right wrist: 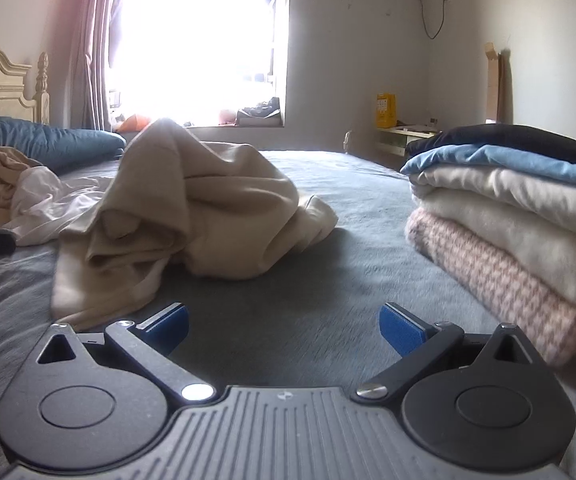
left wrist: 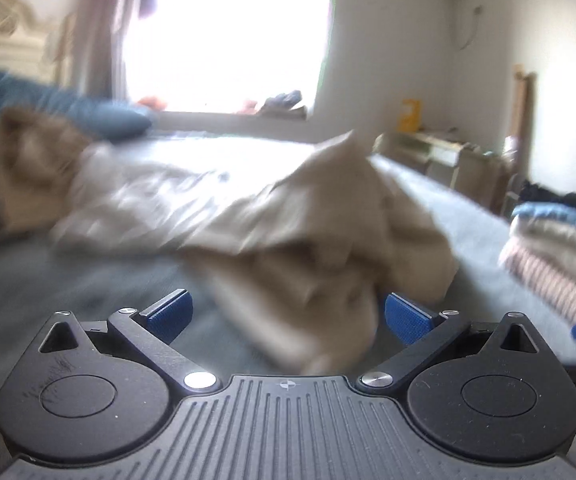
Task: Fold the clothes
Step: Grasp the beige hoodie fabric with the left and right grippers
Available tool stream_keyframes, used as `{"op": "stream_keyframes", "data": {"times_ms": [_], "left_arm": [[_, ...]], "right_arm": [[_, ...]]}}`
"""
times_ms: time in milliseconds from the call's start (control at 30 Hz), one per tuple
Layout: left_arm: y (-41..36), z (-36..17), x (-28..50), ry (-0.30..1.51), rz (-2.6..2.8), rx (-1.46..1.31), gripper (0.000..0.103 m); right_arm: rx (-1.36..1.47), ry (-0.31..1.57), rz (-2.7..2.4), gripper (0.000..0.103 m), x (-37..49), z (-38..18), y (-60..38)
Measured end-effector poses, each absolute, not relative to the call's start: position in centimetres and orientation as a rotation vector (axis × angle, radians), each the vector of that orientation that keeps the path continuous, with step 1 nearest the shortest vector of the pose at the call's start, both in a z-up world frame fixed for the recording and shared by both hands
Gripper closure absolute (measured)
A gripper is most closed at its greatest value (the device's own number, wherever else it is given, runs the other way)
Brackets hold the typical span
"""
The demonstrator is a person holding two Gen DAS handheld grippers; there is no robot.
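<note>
Both claws sit wide open, holding nothing: left gripper (left wrist: 286, 318) has the crumpled beige garment (left wrist: 311, 232) bunched right between its fingers, right gripper (right wrist: 284, 322) over bare grey bedsheet (right wrist: 307, 320), garment ahead-left of it, folded clothes stack (right wrist: 519, 216) to its right.

Left gripper (left wrist: 286, 316) spread wide, beige garment (left wrist: 307, 240) bunched between its blue pads (left wrist: 172, 314), lying on the grey bedsheet (left wrist: 68, 280); folded stack (left wrist: 559, 256) right of the garment.
</note>
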State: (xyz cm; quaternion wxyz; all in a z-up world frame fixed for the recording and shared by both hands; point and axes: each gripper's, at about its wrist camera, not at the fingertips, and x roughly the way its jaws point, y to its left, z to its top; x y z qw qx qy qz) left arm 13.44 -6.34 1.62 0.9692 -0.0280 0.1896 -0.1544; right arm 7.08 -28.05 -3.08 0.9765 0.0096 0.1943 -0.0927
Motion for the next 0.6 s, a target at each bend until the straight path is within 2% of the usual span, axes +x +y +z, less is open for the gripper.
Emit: {"op": "stream_keyframes", "data": {"times_ms": [167,333,433,500,600], "left_arm": [[-11.5,2.9,20.3,0.383,-0.364,0.041,0.000],[-15.1,2.0,24.6,0.435,-0.339,0.074,0.000],[-15.7,0.9,25.6,0.452,-0.292,0.106,0.011],[-15.6,0.4,26.0,0.450,-0.261,0.122,0.023],[-15.0,0.1,25.9,0.433,-0.263,0.103,0.032]], "right_arm": [[0.058,0.404,-0.118,0.000,12.3,-2.9,-30.6],[0.165,0.425,-0.077,0.000,18.3,-2.5,-33.4],[0.273,0.456,-0.033,0.000,22.0,-2.9,-35.0],[0.325,0.492,-0.010,0.001,24.2,-3.5,-35.7],[0.377,0.539,0.020,0.008,26.8,-4.4,-36.6]]}}
